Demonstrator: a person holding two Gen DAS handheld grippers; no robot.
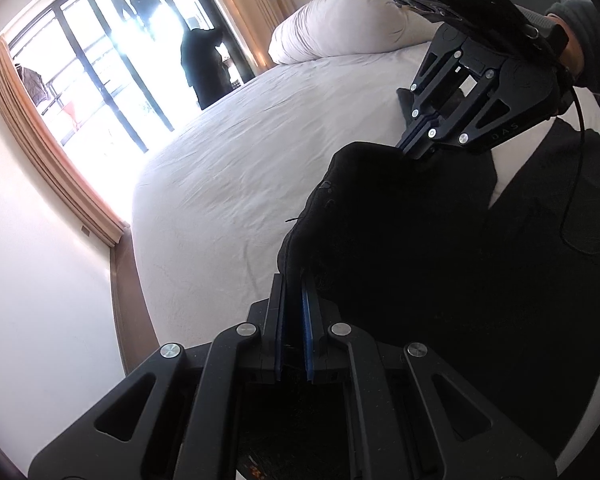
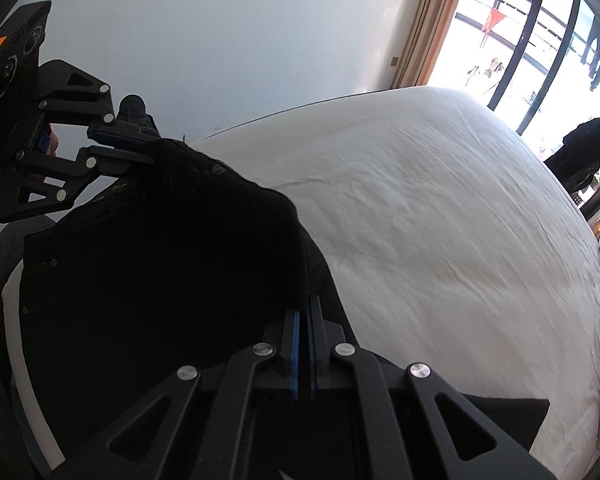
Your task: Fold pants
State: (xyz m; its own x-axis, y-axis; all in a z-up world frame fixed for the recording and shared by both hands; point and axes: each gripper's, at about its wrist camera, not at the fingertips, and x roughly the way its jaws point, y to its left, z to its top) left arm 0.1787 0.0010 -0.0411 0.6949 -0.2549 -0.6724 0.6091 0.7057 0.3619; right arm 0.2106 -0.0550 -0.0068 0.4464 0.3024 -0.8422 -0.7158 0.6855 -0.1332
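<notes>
1. The black pants (image 1: pixel 440 248) lie on the near part of the white bed (image 1: pixel 228 152), one edge raised off the sheet.
2. The left tool (image 1: pixel 294 276) is clamped on that raised edge; its jaws are nearly together with cloth between them.
3. The right tool (image 2: pixel 305 304) is likewise pinched on the same edge, a little way along it.
4. Judged step: carrying the edge over to make a fold.
5. Keep both tools level and evenly spaced, so the edge stays taut and straight.
6. Lay the edge down square on the cloth below before letting go; sagging between the tools would wrinkle the fold.
</notes>
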